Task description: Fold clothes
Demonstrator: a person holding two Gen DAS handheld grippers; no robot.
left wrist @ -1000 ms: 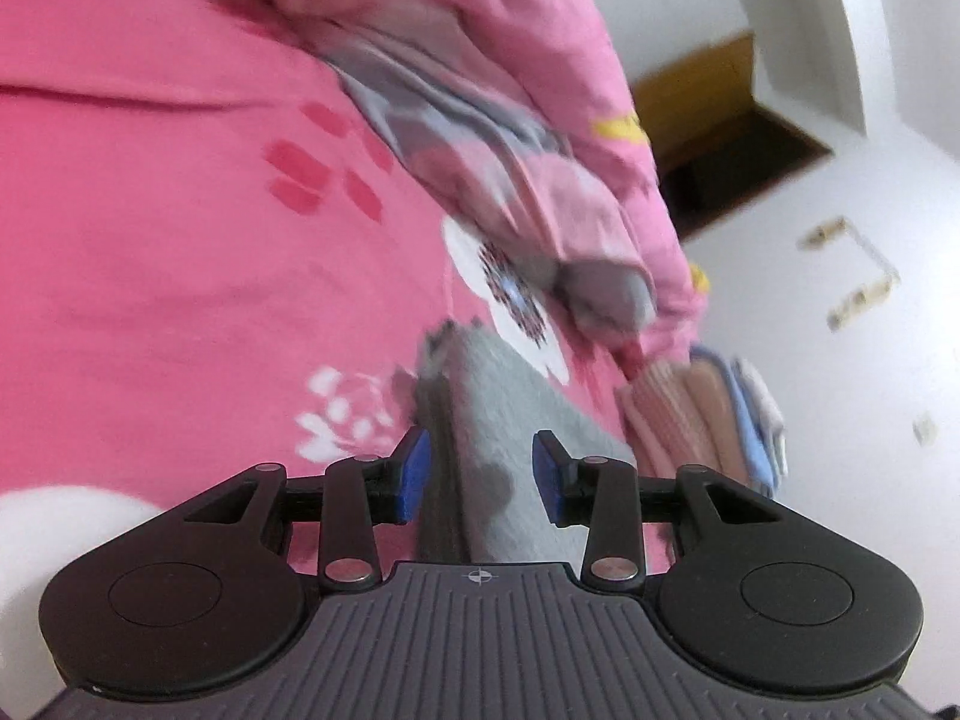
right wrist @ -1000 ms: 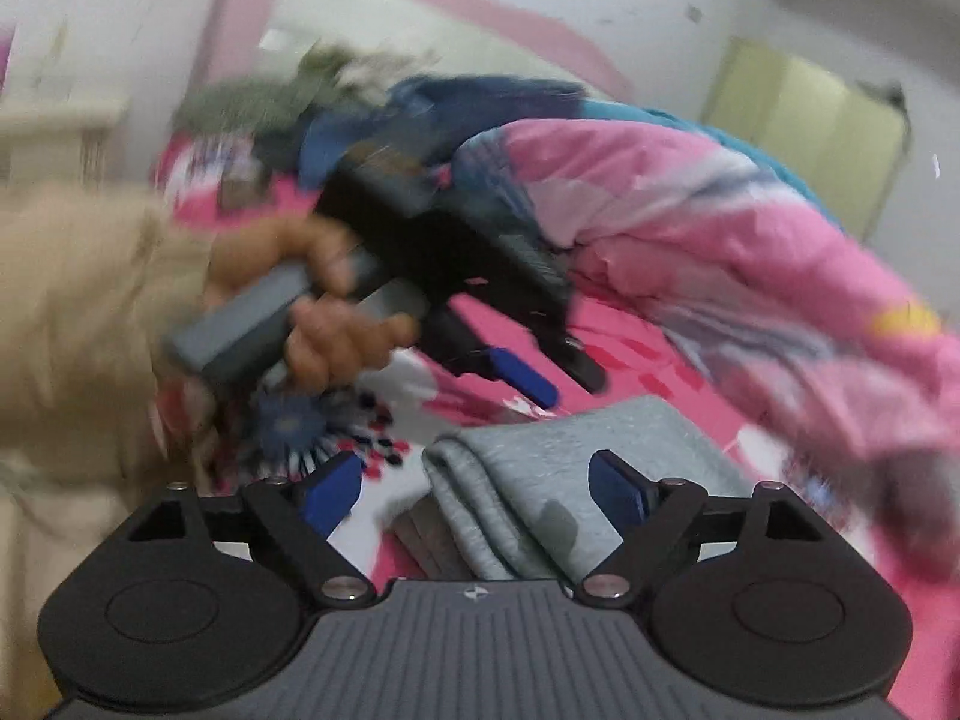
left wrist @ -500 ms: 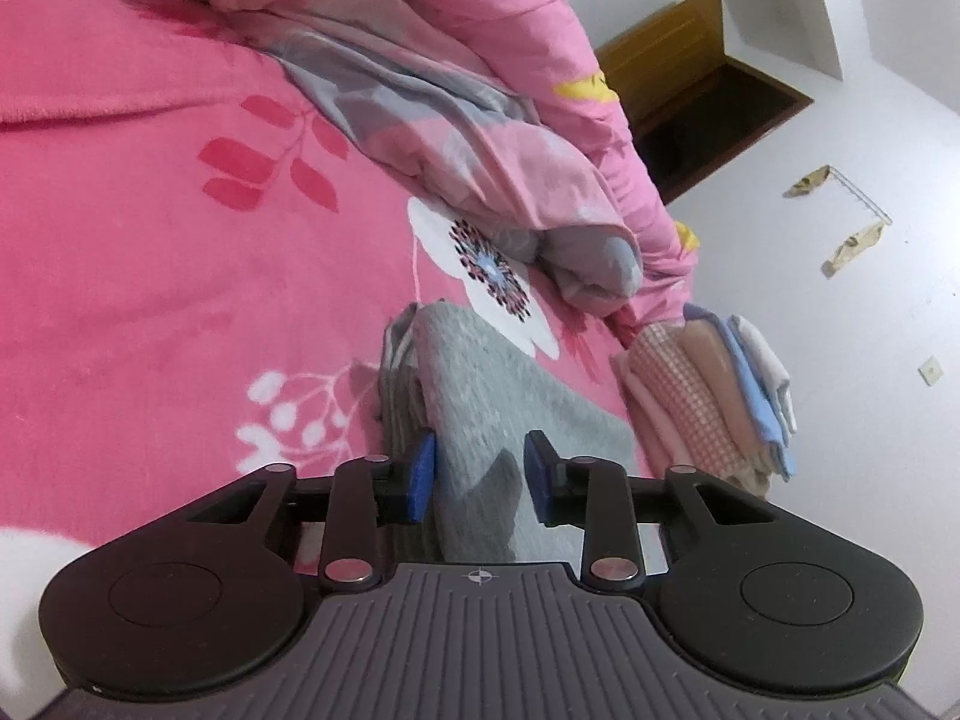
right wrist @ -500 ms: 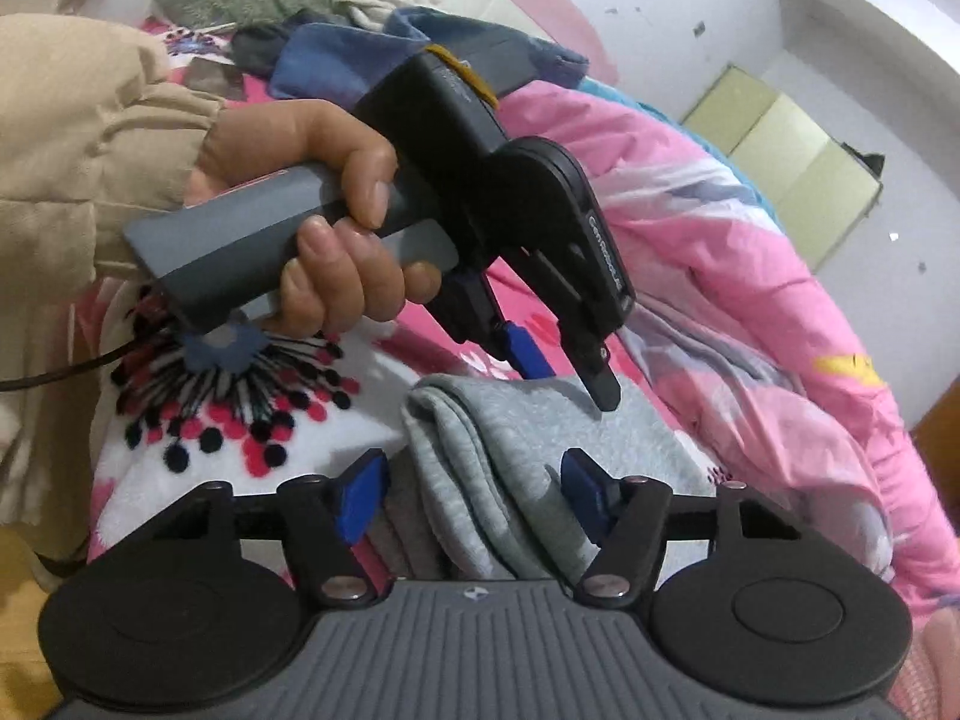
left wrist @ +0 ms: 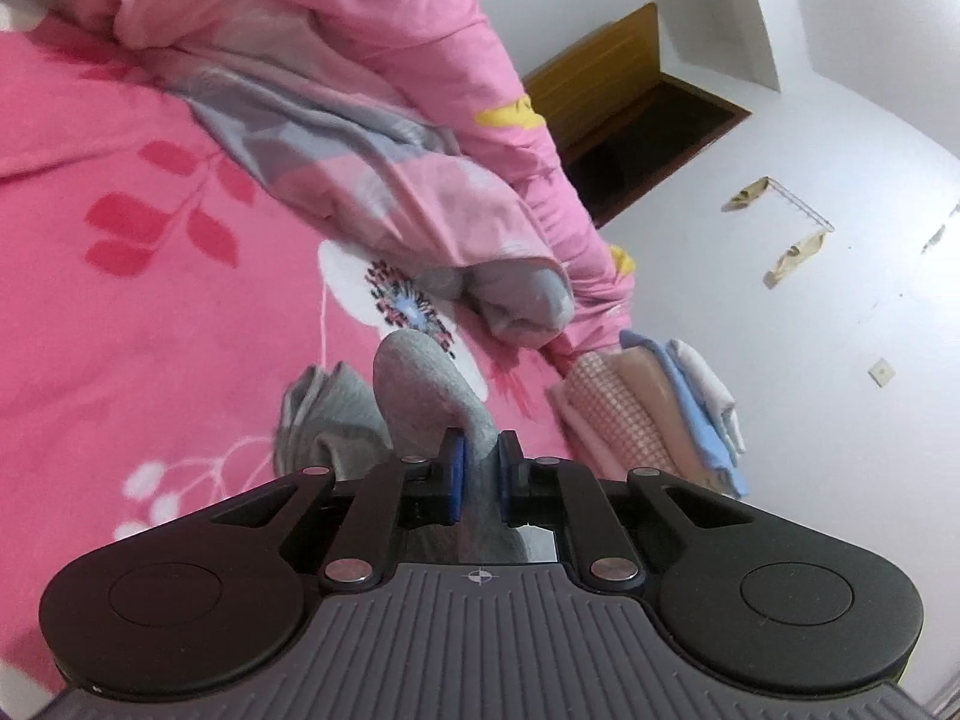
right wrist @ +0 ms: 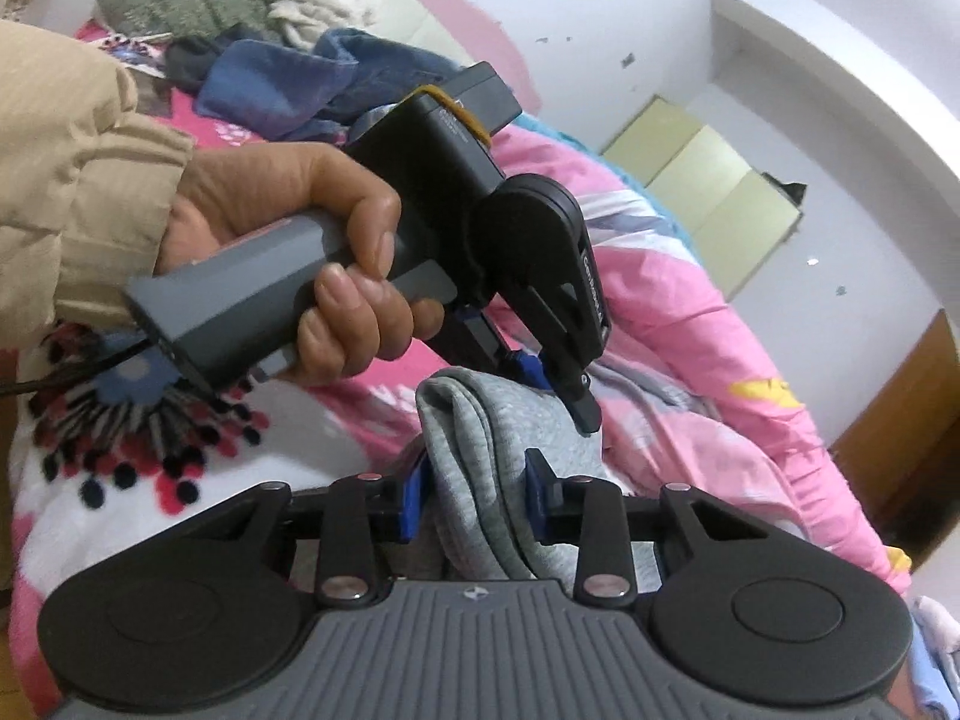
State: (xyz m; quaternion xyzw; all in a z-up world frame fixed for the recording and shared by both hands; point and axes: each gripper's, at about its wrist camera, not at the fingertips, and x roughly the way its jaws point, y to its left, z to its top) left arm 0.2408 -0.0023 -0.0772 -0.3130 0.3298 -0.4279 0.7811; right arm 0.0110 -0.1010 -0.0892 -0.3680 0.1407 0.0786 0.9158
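Now both jaws closing: left gripper (left wrist: 478, 468) and right gripper (right wrist: 471, 501) pinch the folded grey garment (right wrist: 480, 450); next, a level joint lift.

A bed with a pink flowered fleece blanket (left wrist: 150, 312) carries a folded grey knit garment (left wrist: 420, 384); a rumpled pink quilt (left wrist: 372, 120) at twelve o'clock.

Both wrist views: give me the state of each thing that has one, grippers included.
left gripper: jaws closing, pads pinching the grey garment
right gripper: jaws closing, pads pressing a thick bundle of it
grey garment: folded, bunched between both grippers
stack of clothes: folded, at the bed's edge
pink quilt: rumpled, heaped
clothes pile: unfolded, jumbled at the far end of the bed
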